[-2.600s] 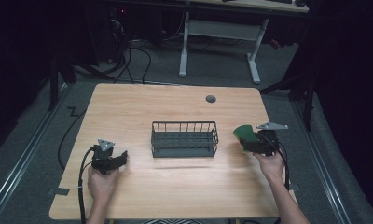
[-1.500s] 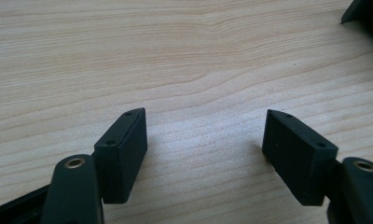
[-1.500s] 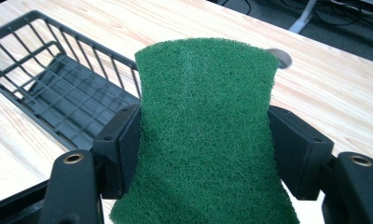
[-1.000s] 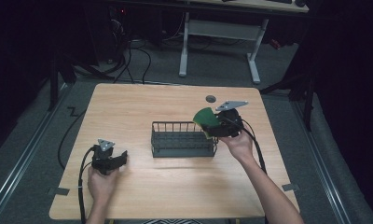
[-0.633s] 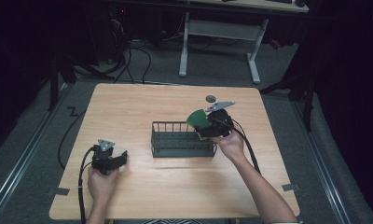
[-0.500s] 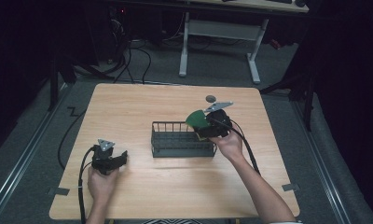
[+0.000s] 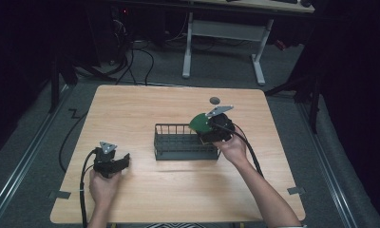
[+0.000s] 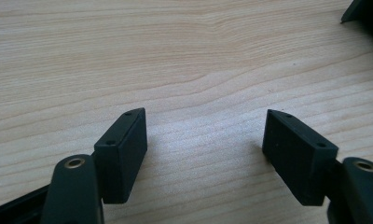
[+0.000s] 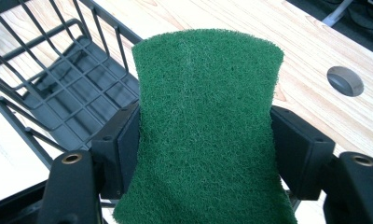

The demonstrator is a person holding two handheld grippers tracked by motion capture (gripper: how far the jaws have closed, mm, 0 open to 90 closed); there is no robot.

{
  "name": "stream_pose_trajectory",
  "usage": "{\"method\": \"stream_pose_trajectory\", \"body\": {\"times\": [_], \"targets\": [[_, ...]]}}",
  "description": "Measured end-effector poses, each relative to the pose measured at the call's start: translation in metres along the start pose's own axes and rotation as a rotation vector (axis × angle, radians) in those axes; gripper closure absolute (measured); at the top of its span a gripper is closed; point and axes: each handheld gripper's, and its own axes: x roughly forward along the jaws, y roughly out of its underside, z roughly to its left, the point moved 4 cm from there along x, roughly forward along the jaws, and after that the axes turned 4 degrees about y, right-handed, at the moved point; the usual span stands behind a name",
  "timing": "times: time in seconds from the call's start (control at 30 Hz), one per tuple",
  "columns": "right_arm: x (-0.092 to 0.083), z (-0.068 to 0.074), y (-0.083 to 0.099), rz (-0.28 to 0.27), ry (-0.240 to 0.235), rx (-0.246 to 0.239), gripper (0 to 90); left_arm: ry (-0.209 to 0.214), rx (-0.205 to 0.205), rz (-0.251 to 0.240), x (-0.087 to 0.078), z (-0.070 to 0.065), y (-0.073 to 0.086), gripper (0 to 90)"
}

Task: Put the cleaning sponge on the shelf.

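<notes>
- where the wooden table spreads under the high view, i see my two hands come in from the bottom edge, one on each side, well apart.
- on the table's middle stands a dark wire basket, long and low, with an open grid floor; in the right gripper view i can see bare grid and no contents in the part that shows.
- my right gripper sits at the basket's right end, at the near-right corner and above the rim, with the grey plate on top.
- its jaws are closed partway on a green scouring pad; the pad is pinched between the two black pads from both sides, bowed in at the waist where they press, and it stands up past the jaw tips.
- from the high view the green scouring pad pokes out of the gripper toward the basket, over its right end; whether it touches the wire i cannot tell.
- my left gripper rests low near the front left of the table, well apart from the basket.
- in the left gripper view its jaws stand wide apart with only bare wood grain between them; it has hold of nothing.
- a small round grey grommet is set in the table beyond the basket.
</notes>
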Motion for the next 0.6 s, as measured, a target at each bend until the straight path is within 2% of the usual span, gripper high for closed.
{"method": "stream_pose_trajectory", "body": {"times": [0.2,0.27,0.33,0.43,0.6], "targets": [[-0.0011,0.0022,0.0001,-0.003,0.024,-0.006,31.3,0.0,0.0,0.0,0.0,0.0,0.0,31.0],[-0.0036,0.0039,-0.0006,-0.016,0.04,-0.015,31.4,0.0,0.0,0.001,0.0,0.0,0.0,31.0],[-0.0068,0.005,-0.0013,-0.033,0.032,-0.008,31.4,0.001,0.001,0.003,-0.0002,0.0,0.0,31.0],[-0.0067,0.0057,0.001,-0.019,0.038,-0.024,31.4,0.001,0.001,0.002,-0.0001,0.0,0.0,31.0],[-0.0032,0.0053,0.0038,-0.005,0.032,-0.016,31.3,0.0,0.001,0.003,-0.0001,0.0,0.0,31.0]]}}
